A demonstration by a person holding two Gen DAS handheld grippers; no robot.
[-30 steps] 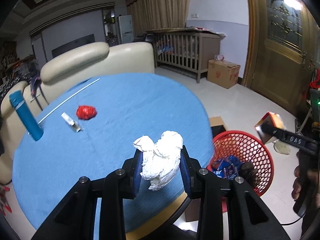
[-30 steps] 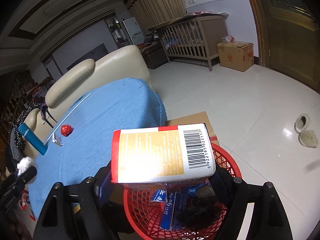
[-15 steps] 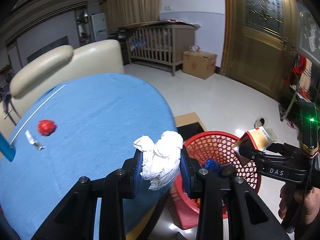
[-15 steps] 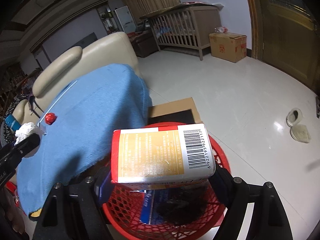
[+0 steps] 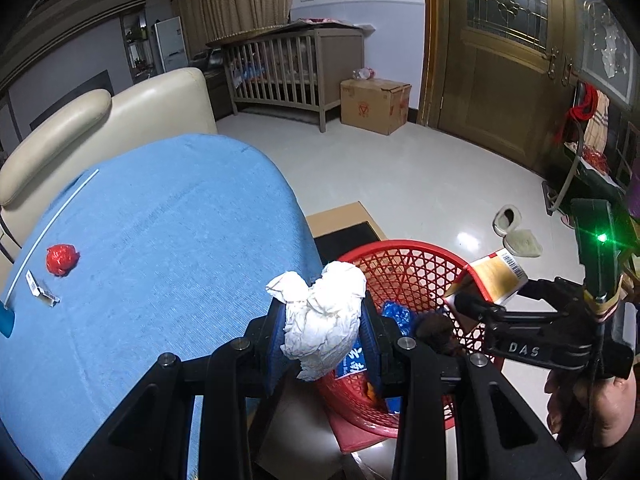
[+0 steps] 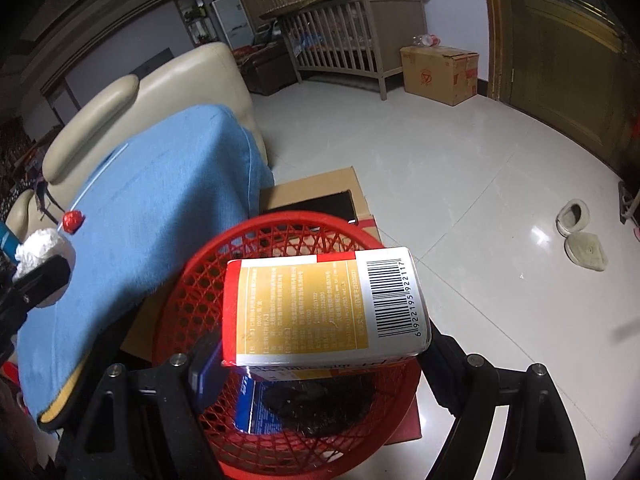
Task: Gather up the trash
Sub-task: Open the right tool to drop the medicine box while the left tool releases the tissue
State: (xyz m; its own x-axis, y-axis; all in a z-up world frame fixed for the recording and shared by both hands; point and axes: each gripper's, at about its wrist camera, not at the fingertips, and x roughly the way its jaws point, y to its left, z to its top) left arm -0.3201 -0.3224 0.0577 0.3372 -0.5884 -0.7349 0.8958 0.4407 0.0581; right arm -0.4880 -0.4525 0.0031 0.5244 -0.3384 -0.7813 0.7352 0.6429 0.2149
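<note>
**Inspector:** Basket (image 6: pixel 188 292) taken as the reference point: red mesh, standing on the floor just beside the edge of the blue table (image 5: pixel 160 240). Report the left gripper (image 5: pixel 324 326).

**Assistant:** Its fingers are closed part-way onto a crumpled white tissue (image 5: pixel 320 316). The wad sits squarely between the two pads and bulges above and below them. It hangs over the table's edge, at the near-left rim of the basket, not inside it.

**Inspector:** Right gripper (image 6: pixel 320 354)?

**Assistant:** Held wide, with a box (image 6: pixel 324 308) clamped between the fingers. The box is gold and white with a red stripe, barcode on the right end. It lies flat across the gap, its ends against the two fingers. From the right wrist view it hangs directly above the basket's opening; from the left wrist view it sits at the basket's far-right rim, clear of the contents.

**Inspector:** Contents of the basket?

**Assistant:** A blue printed packet (image 6: pixel 248 408) and a dark lump (image 6: pixel 320 404) on the bottom. I cannot identify the lump.

**Inspector:** Items outstanding on the table?

**Assistant:** A red wad (image 5: pixel 61 259) well away from the basket, on the table's far-left side; a small white wrapper (image 5: pixel 42 292) just beside it; a thin white stick (image 5: pixel 52 232) along that edge.

**Inspector:** Beneath the basket?

**Assistant:** Flattened cardboard (image 6: pixel 316 188) on the tiled floor, reaching towards the table.
</note>
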